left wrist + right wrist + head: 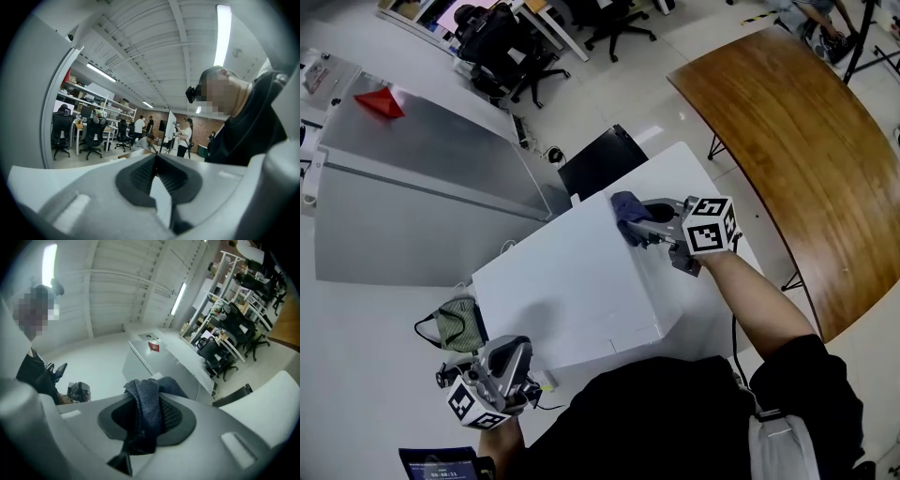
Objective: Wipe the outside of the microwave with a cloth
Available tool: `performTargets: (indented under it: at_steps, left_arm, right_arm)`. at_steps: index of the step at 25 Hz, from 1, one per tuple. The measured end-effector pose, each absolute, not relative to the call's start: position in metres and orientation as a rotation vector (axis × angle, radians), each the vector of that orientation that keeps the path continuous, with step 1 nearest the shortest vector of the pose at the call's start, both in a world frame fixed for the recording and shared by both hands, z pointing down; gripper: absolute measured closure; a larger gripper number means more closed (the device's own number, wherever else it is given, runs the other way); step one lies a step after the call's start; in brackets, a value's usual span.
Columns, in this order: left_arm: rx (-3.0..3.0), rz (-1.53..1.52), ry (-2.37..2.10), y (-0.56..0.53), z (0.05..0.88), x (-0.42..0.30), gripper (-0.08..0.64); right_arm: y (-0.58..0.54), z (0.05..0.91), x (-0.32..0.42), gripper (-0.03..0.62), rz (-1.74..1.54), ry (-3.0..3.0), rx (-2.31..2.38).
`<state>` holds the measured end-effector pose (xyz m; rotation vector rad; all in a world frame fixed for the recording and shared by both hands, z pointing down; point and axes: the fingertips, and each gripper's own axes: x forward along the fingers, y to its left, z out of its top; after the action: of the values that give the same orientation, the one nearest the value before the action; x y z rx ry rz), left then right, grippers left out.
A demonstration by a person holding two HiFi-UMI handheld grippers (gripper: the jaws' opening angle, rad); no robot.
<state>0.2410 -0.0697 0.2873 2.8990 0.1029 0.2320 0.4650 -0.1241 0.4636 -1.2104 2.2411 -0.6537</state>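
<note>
Cloth [625, 207]: dark blue and bunched up, lying against the far top edge of the microwave.
Microwave [572, 281]: a plain white box right in front of the person. Its broad white face is turned up towards the head view, and a white bench [717, 187] shows behind it.
Right claw [635, 225]: clamped on the cloth at that far edge. In the right gripper view [145, 397] the blue fabric [147, 404] fills the narrow gap between the dark pads and spills over their tips.
Right arm: stretched forward over the right side of the microwave, with the marker cube on top.
Left claw [514, 356]: held low at the person's left, near the microwave's near left corner and well apart from the cloth. Whether it touches the box I cannot tell.
Left claw's jaws: closed together with nothing gripped, pointing up at the ceiling in the left gripper view [157, 161].
Floor: a green bundle with black straps [457, 323] lies just beyond the left claw.
</note>
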Motion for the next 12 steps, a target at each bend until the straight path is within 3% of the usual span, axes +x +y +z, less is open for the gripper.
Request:
performTargets:
  at_steps: [12]
  left_arm:
    - [2.917,0.226,0.091,-0.064,0.279,0.238,0.556]
  right_arm:
    - [-0.116,0.695,0.447,0.517,-1.286,2.814,-1.735]
